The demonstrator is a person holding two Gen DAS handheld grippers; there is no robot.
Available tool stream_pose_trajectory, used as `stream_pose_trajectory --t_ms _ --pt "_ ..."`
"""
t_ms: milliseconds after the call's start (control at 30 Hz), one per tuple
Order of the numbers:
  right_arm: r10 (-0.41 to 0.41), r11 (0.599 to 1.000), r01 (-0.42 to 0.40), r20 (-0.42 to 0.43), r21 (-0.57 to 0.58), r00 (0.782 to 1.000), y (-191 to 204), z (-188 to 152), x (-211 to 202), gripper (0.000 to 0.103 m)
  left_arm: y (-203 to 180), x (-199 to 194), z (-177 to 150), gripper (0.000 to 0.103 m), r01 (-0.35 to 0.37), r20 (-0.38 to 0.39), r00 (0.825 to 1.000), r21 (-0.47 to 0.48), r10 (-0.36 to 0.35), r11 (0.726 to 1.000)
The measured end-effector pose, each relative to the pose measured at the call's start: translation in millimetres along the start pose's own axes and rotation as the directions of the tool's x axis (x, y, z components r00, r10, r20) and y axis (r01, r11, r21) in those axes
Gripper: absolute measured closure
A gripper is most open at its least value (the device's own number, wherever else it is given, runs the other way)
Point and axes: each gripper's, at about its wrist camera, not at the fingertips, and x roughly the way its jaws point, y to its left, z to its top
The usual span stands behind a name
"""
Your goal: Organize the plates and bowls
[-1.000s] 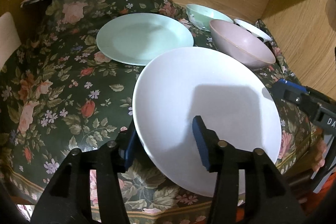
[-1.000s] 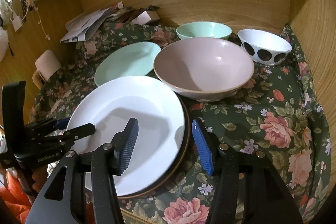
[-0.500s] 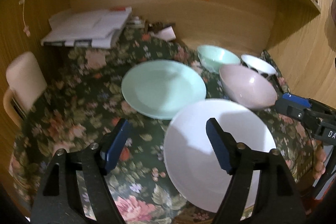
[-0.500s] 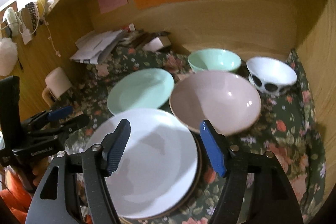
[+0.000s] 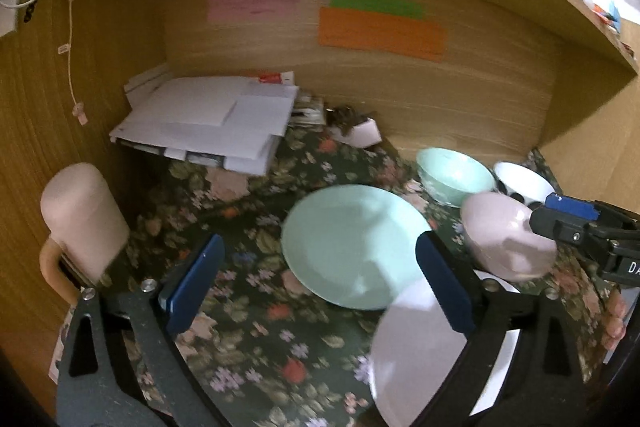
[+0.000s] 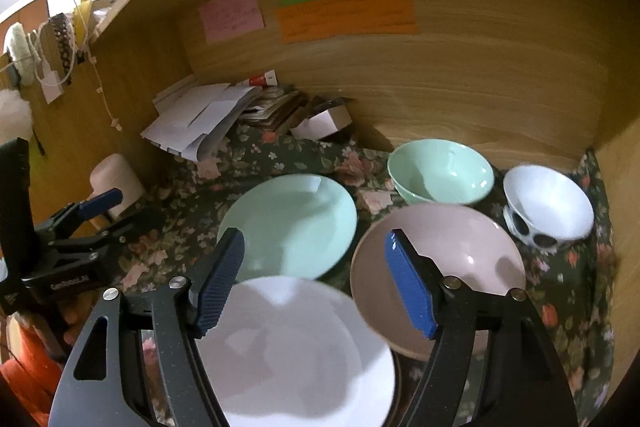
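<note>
Wooden alcove walls enclose a worktop (image 6: 568, 291) draped in floral cloth. Nearest lies the white plate (image 6: 296, 351), with the mint plate (image 6: 292, 223) behind it and the pink bowl (image 6: 460, 259), mint bowl (image 6: 440, 175) and spotted bowl (image 6: 548, 211) alongside. Both the left tool (image 5: 320, 283) and right tool (image 6: 316, 283) are seen opening above them, nothing gripped.

Dim, warm light fills the wooden alcove; daylight glares at the upper corners, motion blur softens the dishes, and fisheye bending darkens the edges.
</note>
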Motion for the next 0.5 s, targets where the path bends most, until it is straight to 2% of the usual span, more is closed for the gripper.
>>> stream_pose_trajectory --t_ms 233,500 --pt "0.001 1.000 -0.002 -0.082 -0.012 0.997 -7 18 43 0.033 17 32 2 0.005 -0.052 -0.052 0.997 -0.014 0.051 0.999" --pt "-0.009 1.000 0.005 -0.197 -0.020 0.980 -19 29 95 0.033 27 73 -5 0.005 -0.061 -0.137 0.989 -0.001 0.061 0.998"
